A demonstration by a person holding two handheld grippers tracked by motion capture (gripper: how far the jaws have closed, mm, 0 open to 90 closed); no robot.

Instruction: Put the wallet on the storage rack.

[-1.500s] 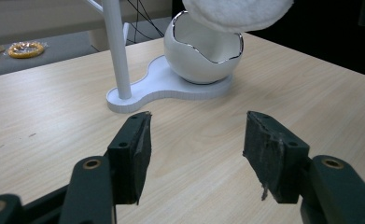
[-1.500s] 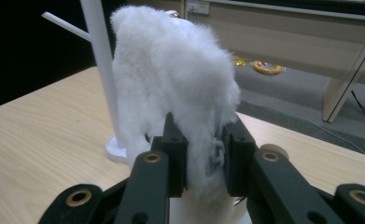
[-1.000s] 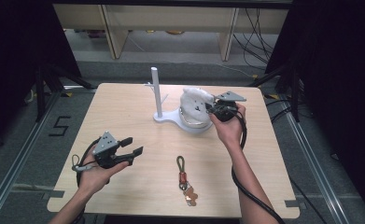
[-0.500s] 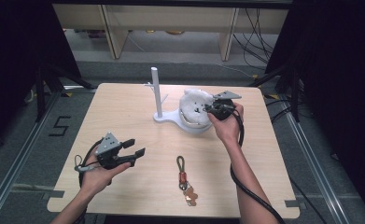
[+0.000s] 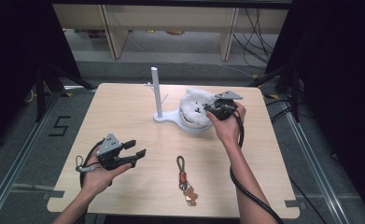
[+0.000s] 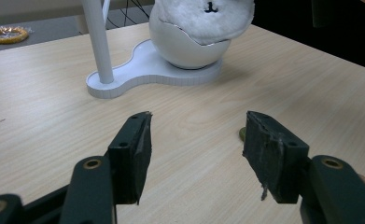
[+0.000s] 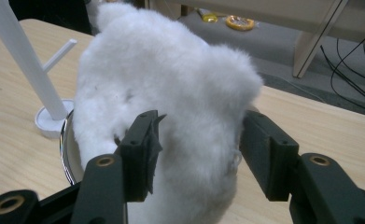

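A white plush toy (image 5: 195, 100) sits in the white bowl (image 5: 192, 127) of a stand with an upright post (image 5: 155, 91). My right gripper (image 5: 208, 108) is at the toy's right side. In the right gripper view its jaws have just been opening and stand wide on either side of the plush (image 7: 171, 93), so the right gripper (image 7: 199, 154) is open with the fur between its pads. My left gripper (image 5: 136, 148) hovers over the front left of the table, open and empty (image 6: 196, 149), pointing toward the bowl (image 6: 185, 49) and the post (image 6: 96, 42).
A keychain (image 5: 184, 179) with a dark loop and a red clip lies on the wooden table (image 5: 124, 112) near the front middle. Wooden shelving (image 5: 227, 28) and loose cables (image 5: 255, 28) stand beyond the far edge. Dark curtains flank both sides.
The right gripper's jaws have spread apart around the plush toy, which stays in the bowl. Both hands have kept their places.
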